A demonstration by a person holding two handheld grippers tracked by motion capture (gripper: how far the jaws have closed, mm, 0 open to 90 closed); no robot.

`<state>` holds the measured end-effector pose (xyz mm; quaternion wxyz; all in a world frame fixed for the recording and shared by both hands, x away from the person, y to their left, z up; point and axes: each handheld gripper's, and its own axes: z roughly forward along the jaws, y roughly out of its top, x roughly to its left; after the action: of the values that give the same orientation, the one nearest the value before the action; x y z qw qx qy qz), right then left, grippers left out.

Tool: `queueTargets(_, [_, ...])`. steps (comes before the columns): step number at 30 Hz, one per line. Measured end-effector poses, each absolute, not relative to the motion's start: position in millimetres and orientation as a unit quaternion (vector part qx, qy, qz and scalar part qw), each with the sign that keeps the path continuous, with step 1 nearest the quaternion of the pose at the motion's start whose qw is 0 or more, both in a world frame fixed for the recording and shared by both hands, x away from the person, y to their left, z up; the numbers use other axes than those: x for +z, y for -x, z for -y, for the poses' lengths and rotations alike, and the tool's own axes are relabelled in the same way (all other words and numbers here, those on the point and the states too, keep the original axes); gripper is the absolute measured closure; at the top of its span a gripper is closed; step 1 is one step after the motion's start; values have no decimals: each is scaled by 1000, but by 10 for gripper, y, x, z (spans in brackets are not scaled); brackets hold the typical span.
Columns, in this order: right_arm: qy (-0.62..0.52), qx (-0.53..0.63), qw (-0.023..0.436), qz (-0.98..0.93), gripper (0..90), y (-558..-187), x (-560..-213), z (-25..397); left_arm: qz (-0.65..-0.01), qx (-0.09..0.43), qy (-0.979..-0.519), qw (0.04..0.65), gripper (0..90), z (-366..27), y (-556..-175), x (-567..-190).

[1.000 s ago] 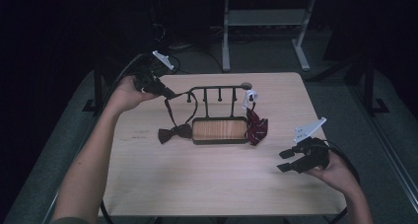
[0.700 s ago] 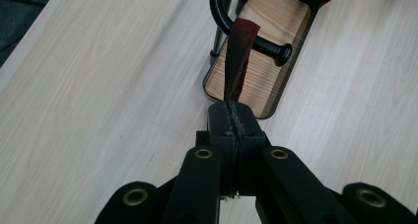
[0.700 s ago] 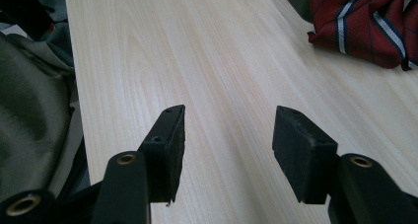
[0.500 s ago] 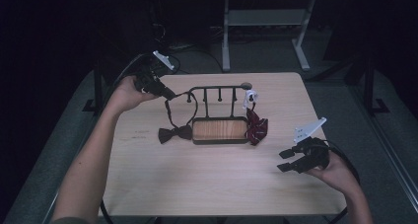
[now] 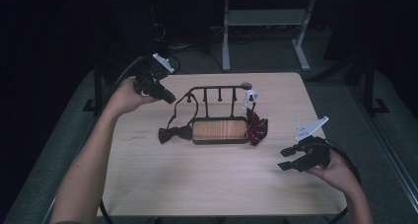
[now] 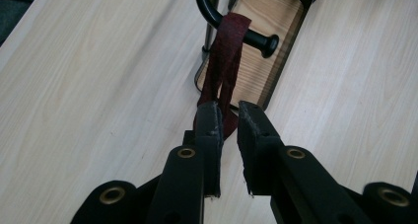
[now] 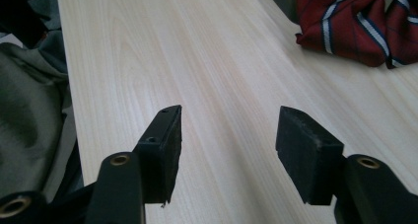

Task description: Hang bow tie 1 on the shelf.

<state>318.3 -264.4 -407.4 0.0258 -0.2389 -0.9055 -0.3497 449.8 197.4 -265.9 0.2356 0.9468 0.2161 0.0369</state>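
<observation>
Staying put, left gripper pinches the strap; right gripper gapes.

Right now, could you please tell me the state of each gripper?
Left gripper: nearly closed, fingers around the dark red strap hanging on the rack.
Right gripper: open, holding nothing.

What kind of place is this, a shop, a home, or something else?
Probably a lab or recording room, not a shop: a bare wooden table under dim light, a white desk frame behind it, and handheld tools, the left gripper and right gripper, working a small tie rack.
</observation>
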Motion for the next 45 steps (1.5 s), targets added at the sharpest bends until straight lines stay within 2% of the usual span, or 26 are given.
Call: queueTargets(45, [259, -349, -4, 901, 373, -3159, -4029, 2716, -222, 33, -942, 251, 665, -2251, -4148, -2897])
